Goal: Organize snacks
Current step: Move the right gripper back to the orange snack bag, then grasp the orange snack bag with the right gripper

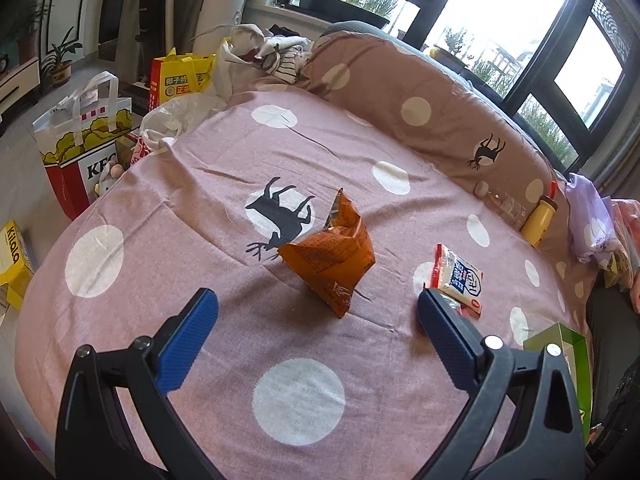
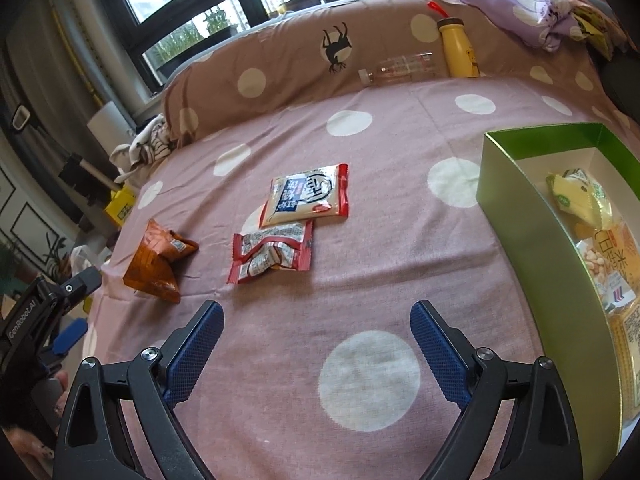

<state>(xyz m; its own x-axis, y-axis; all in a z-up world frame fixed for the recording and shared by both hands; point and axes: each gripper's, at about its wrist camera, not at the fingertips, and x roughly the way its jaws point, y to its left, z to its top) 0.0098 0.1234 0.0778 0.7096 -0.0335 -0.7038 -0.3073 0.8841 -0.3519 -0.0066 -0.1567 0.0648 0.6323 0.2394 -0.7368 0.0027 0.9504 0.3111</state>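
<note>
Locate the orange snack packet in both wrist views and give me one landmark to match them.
Left wrist view: the orange snack packet stands at centre, just beyond the open jaws, beside the deer print.
Right wrist view: the orange snack packet lies at left, left of the crumpled red-edged packet.
Shared landmark: the yellow bottle against the brown bolster.

A home bedroom: a bed (image 1: 200,360) spread with a pink polka-dot sheet printed with deer, a matching brown bolster (image 1: 400,92) along its far edge, and crumpled clothes (image 1: 276,56) heaped beside it. Shopping bags (image 1: 84,136) stand on the floor, houseplants (image 1: 60,56) sit by a paneled wall, and large dark-framed windows (image 1: 520,40) look onto greenery.
</note>
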